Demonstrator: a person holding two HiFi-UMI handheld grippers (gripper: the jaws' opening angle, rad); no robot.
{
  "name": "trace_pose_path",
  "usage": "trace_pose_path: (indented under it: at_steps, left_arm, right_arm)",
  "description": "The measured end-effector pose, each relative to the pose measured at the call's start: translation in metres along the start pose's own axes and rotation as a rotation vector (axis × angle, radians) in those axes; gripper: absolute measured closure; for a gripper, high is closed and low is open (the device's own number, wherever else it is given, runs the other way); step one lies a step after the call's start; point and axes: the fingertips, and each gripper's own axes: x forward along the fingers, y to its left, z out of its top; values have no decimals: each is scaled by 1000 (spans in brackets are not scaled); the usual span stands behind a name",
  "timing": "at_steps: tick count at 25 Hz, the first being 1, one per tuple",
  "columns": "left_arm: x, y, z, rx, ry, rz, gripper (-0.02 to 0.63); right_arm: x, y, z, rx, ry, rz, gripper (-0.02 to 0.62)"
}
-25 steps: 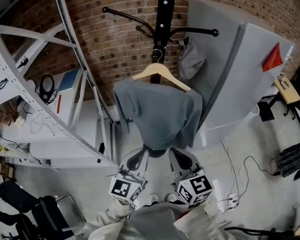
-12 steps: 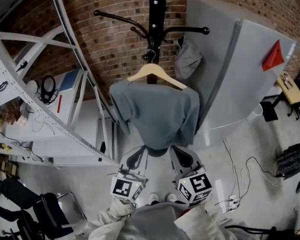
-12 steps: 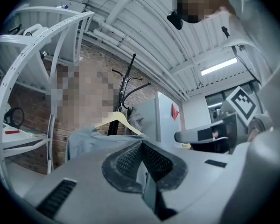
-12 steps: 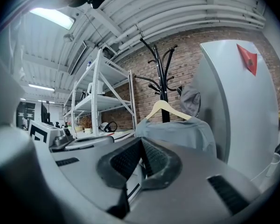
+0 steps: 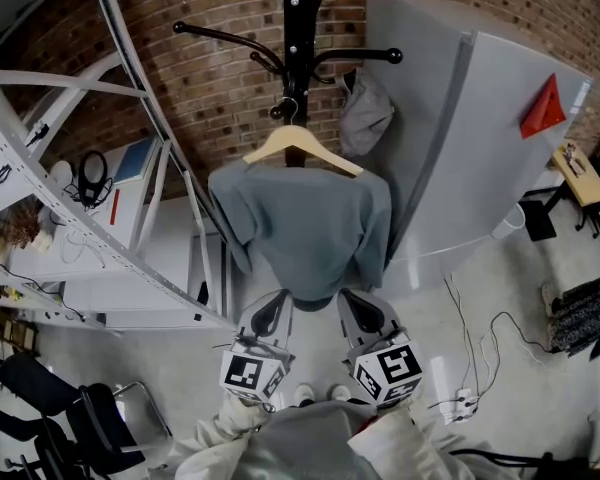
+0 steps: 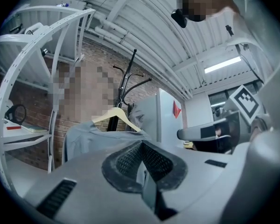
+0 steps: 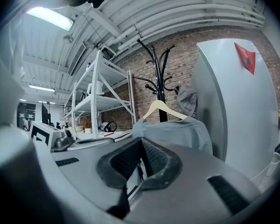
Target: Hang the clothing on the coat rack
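A grey shirt [image 5: 305, 233] hangs on a wooden hanger [image 5: 300, 148], whose hook sits against the black coat rack [image 5: 296, 28] by the brick wall. My left gripper [image 5: 276, 306] and right gripper [image 5: 352, 304] stand side by side just below the shirt's bottom hem, both pointing up at it. In the left gripper view the jaws [image 6: 141, 143] are shut with nothing between them, and the shirt [image 6: 84, 136] hangs a little beyond. The right gripper view shows the same: shut, empty jaws [image 7: 141, 141] with the shirt [image 7: 177, 129] and hanger [image 7: 161, 108] ahead.
A second grey garment [image 5: 363, 118] hangs from a rack hook on the right. White metal shelving [image 5: 100, 168] stands close on the left, and a tall grey cabinet [image 5: 480, 138] on the right. Cables [image 5: 470, 368] lie on the floor, and a black chair [image 5: 90, 428] is at lower left.
In the head view the rack and shirt have drifted slightly left and up. Both grippers stay shut under the hem, in nearly the same place.
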Motion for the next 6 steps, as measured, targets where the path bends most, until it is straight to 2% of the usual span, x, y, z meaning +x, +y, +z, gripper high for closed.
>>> trace_pose_path:
  at_steps: [6]
  left_arm:
    - [14, -5, -6, 1, 0, 4, 598]
  right_arm:
    - [0, -14, 1, 3, -1, 10, 571]
